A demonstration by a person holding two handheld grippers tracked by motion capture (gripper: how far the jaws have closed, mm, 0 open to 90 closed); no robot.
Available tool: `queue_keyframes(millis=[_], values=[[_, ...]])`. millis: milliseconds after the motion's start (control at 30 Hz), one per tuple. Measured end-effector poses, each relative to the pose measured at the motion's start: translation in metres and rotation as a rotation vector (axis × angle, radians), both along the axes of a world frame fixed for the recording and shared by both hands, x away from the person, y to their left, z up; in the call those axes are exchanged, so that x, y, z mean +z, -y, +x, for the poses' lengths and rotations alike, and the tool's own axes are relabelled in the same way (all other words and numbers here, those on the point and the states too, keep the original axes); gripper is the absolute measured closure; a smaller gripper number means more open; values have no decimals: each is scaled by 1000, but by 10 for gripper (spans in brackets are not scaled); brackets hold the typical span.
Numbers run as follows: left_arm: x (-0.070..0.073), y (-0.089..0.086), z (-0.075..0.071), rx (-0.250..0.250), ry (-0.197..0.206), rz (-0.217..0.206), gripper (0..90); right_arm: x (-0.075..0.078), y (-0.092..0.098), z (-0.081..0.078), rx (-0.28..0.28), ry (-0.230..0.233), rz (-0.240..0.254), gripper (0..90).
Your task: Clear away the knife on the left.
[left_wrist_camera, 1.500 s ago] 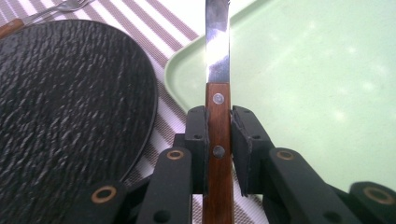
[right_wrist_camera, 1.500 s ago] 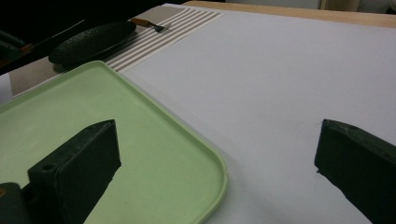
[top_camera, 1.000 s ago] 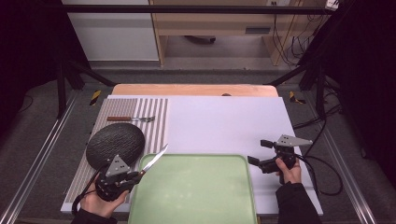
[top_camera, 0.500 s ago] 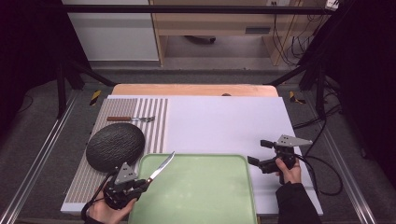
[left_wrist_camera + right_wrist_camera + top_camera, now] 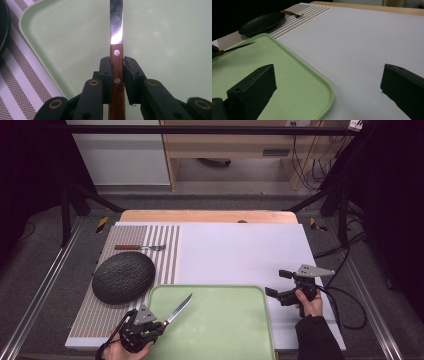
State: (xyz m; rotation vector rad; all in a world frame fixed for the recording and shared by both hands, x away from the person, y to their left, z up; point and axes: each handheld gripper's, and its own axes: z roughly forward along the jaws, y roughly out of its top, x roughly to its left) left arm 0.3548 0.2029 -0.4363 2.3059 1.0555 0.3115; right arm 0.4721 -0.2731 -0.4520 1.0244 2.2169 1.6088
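Observation:
A knife point(image 5: 177, 310) with a wooden handle point(image 5: 116, 75) and a steel blade point(image 5: 116, 22) is clamped in my left gripper point(image 5: 159, 324). The jaws press on both sides of the handle, and the blade points out over the near-left corner of the pale green tray point(image 5: 220, 330). In the left gripper view the tray point(image 5: 162, 37) lies just beneath the blade. My right gripper point(image 5: 278, 283) sits on the white mat to the right of the tray, jaws wide apart and empty. The right gripper view shows its open jaws point(image 5: 328, 72) and the tray corner point(image 5: 287, 75).
A dark textured plate point(image 5: 123, 277) rests on the striped placemat point(image 5: 165, 245) left of the tray. A wooden-handled fork point(image 5: 140, 247) lies beyond the plate. The white mat point(image 5: 240, 250) stretches behind the tray to a wooden board edge point(image 5: 205, 216).
My left gripper has carried the knife rightward and toward the near edge, lower over the tray's corner. The right gripper has stayed where it was.

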Motion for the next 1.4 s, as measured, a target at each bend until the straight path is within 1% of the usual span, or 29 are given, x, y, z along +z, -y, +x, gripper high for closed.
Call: queue_keyframes(millis=[233,267,367,467,500,567,600,633,667,800,833,867,933,967,1033,1100,1133,1167,1233,1267,1300,1333,1367,1400], values=[[-10,3,0,-9,-40,24,768,0,0,0,1,0,1,2],[-11,4,0,-7,-43,25,768,0,0,0,1,0,0,3],[-14,5,1,-9,-48,48,769,0,0,0,1,0,1,3],[-16,6,1,-14,-50,53,768,0,0,0,1,0,1,3],[-16,6,1,-11,-55,65,768,0,0,0,1,0,1,3],[-18,7,1,-9,-69,69,768,0,0,0,1,0,0,3],[-18,7,1,-9,-68,68,768,0,0,0,1,0,1,3],[-18,7,1,-13,-57,72,768,0,0,0,1,0,1,2],[-18,7,1,-11,-68,71,768,0,0,0,1,0,1,3],[-18,7,0,-14,-60,80,766,0,0,0,2,0,0,3],[-18,7,0,-19,-55,80,765,0,0,0,1,0,-1,2],[-17,6,1,-24,-40,82,764,0,0,0,1,-1,-1,3],[-16,5,1,-27,-29,74,759,0,0,0,1,0,-1,3],[-15,5,0,-23,-31,63,751,0,0,0,0,-1,0,3],[-13,3,1,-26,-2,49,736,0,0,0,0,0,-1,3],[-10,2,0,-27,2,27,735,0,0,0,0,-1,-1,2],[-9,2,-1,-26,2,13,741,0,0,0,1,-1,-2,2],[-9,1,1,-48,28,1,752,0,0,0,0,-1,-2,2],[-9,2,0,-50,19,-31,783,0,0,0,0,0,-2,3],[-10,1,2,-80,48,-38,796,0,0,0,0,0,-2,2],[-11,2,3,-88,52,-49,823,0,0,0,0,-1,-2,3],[-11,3,1,-74,24,-60,834,0,0,0,0,-1,-2,3],[-12,3,4,-102,59,-63,853,0,0,0,0,-2,-3,2],[-13,3,4,-109,61,-67,866,0,0,0,-1,-2,-3,2]])
